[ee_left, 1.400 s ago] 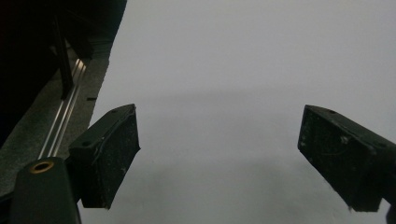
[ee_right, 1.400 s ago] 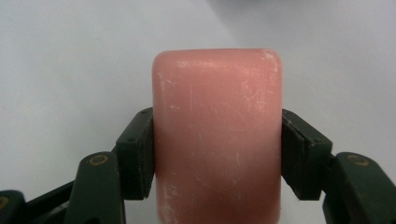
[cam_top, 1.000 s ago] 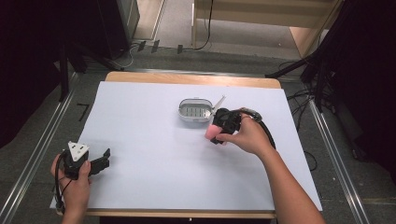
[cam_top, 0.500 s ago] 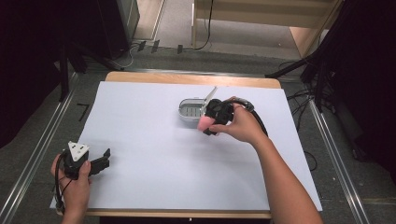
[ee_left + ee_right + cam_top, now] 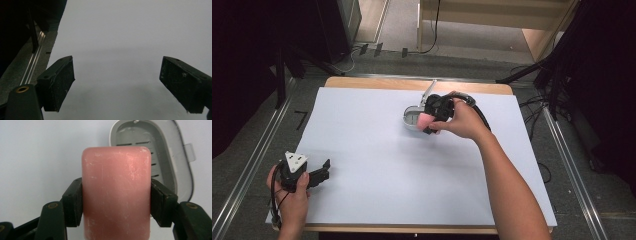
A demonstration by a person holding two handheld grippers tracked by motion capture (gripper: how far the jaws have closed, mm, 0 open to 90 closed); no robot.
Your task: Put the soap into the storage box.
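A pink bar of soap point(image 5: 116, 195) is clamped upright between the two black jaws of my right gripper point(image 5: 116, 203). In the high view the soap point(image 5: 425, 120) and the right gripper point(image 5: 428, 123) hang over the near right rim of an open grey soap box point(image 5: 410, 118). Beyond the bar, the box point(image 5: 162, 152) shows a slatted floor with nothing in it. My left gripper point(image 5: 323, 170) rests at the near left corner of the table. Its jaws stand wide open over bare white sheet, as the left gripper view point(image 5: 117, 75) shows.
A white sheet point(image 5: 377, 175) covers the wooden table. The box's lid point(image 5: 430, 91) stands raised at its far side. Metal rails point(image 5: 257, 160) run along both sides of the table, and cables lie on the floor beyond.
My right gripper has carried the soap left and away from the person, from beside the box to over its rim. The left gripper has not moved.
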